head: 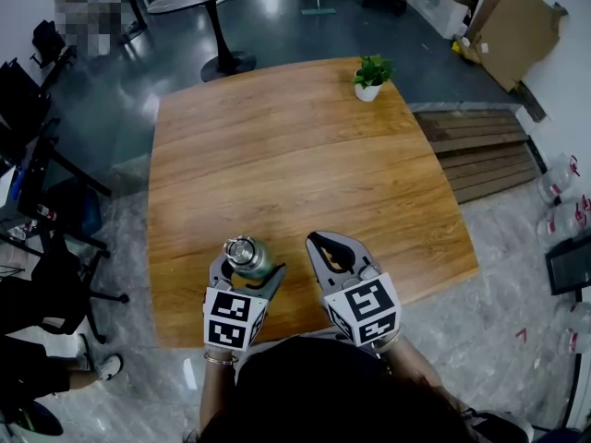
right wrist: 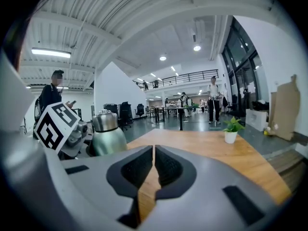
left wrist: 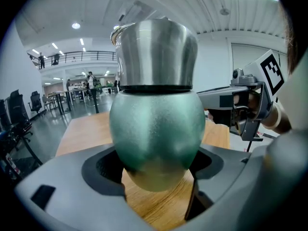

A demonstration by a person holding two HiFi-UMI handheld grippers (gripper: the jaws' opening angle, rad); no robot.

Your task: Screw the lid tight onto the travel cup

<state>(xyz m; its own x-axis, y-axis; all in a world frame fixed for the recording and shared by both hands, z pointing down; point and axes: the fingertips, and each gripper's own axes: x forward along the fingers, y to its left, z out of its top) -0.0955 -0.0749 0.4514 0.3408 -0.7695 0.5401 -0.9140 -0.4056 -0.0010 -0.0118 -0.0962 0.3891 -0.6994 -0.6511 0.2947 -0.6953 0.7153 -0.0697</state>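
floor (head: 277, 35): grey, open office hall; office chairs (head: 55, 201) stand at the left.
table (head: 305, 155): light wooden top, squarish, mostly bare.
boards (head: 480, 150): wooden slats lying on the floor just beside the table's right edge.
cardboard (head: 517, 30): leaning at the far right wall.
potted plant (head: 369, 77): white pot with green leaves, at the table's far edge, well apart from the tongs.
right tongs (head: 321, 245): closed, nothing between the jaws; just beside the cup, not touching it.
left tongs (head: 247, 273): clamped on the cup's green body.
travel cup (head: 247, 258): upright, near the table's front edge.
lid (left wrist: 156, 52): bare steel, seated on the cup's mouth.
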